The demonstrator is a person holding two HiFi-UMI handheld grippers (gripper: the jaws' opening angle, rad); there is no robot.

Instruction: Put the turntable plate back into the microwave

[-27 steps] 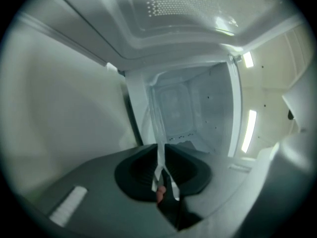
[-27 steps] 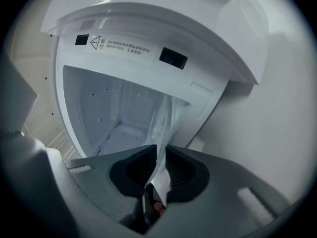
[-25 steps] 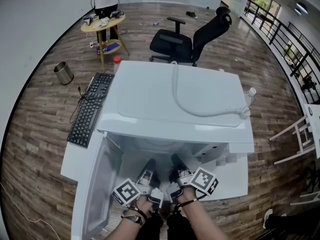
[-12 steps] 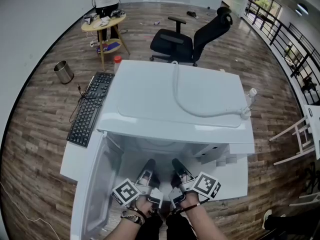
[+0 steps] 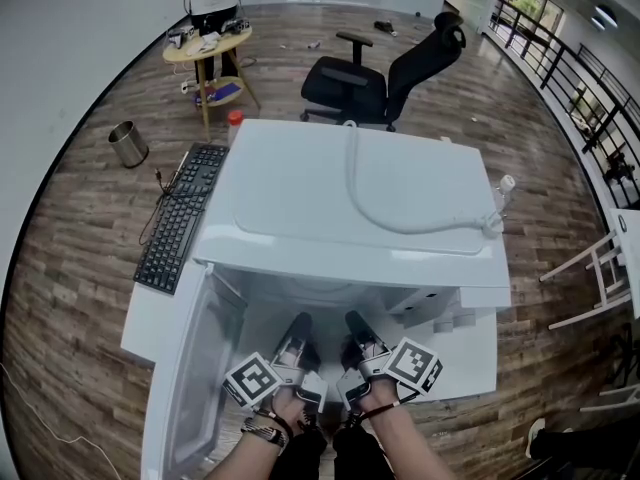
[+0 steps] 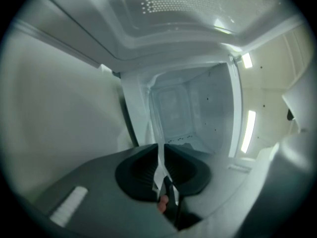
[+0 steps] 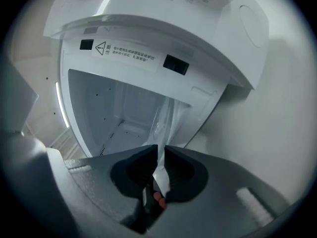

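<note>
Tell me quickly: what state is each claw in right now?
Left claw: closed on the edge of the clear turntable plate.
Right claw: closed on the same plate's edge.

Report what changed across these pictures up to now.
Nothing visibly changed. The left tongs and the right tongs stay shut on the rim of the clear turntable plate, held at the open mouth of the microwave. Its door stays swung open.
</note>
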